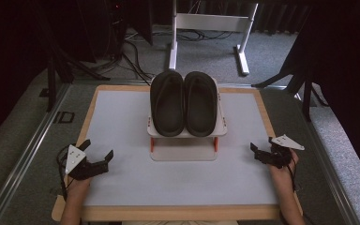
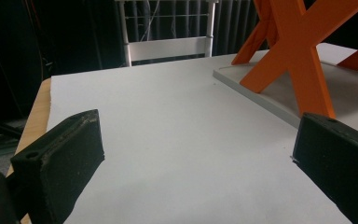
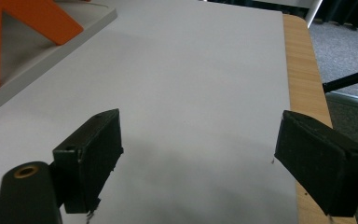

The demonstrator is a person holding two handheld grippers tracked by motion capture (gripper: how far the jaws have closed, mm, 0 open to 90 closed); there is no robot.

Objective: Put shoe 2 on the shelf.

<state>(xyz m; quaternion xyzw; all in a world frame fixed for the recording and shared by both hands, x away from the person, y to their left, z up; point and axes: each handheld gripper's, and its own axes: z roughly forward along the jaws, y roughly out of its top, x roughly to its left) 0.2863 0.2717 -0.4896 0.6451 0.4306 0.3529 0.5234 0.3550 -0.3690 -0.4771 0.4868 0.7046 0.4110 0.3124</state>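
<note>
- Table (image 1: pixel 122 187): wooden-edged top under a pale grey sheet, its near half bare, which leaves both hands working room.
- Rack (image 1: pixel 186 133): small white two-tier stand on orange cross-legs (image 2: pixel 298 56), set at the middle of the far half of the table, within equal reach of either side.
- Left slipper (image 1: pixel 167 103): dark, on the upper shelf, toe toward the far edge.
- Right slipper (image 1: pixel 200 103): its mate, touching it side by side, same heading; the pair overhangs the shelf at the far end. Stowed neatly, so they read as the things to be handled.
- Left gripper (image 1: pixel 97 154): rests low at the table's near left edge, well apart from the rack, jaws spread wide with nothing but bare sheet between them; its own view looks toward the rack's base.
- Right gripper (image 1: pixel 261 154): mirrored at the near right edge, jaws likewise wide apart and holding nothing.
- Judgement: both tools sit parked and ready at a neutral start; no reach toward the slippers has begun.
- Background: white desk frame (image 1: pixel 211 28) and cables on grey carpet beyond.
</note>
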